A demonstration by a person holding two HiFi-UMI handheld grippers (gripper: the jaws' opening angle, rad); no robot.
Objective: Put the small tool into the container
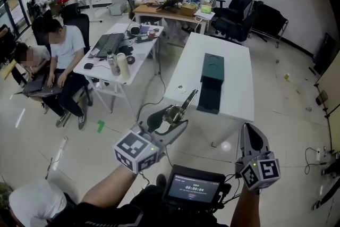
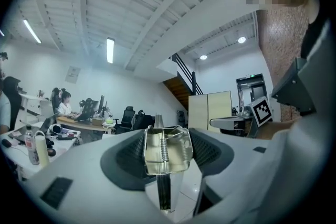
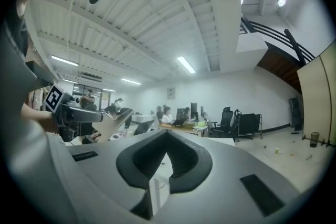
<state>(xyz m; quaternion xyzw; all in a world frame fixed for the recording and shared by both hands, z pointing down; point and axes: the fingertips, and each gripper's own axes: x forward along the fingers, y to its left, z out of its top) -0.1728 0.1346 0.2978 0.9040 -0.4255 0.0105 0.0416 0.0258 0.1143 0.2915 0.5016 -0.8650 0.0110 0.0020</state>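
Left gripper view: small tool (image 2: pixel 167 152) clamped between sides of left gripper (image 2: pixel 167 136).

Bright, even office light falls from ceiling strips (image 2: pixel 109 50) and spot lamps (image 2: pixel 241 39). The glossy floor (image 1: pixel 227 146) throws back a glare patch. Both gripper views bulge heavily, with black corners. The small tool (image 2: pixel 167 150) glints, and the foreground around it looks soft.
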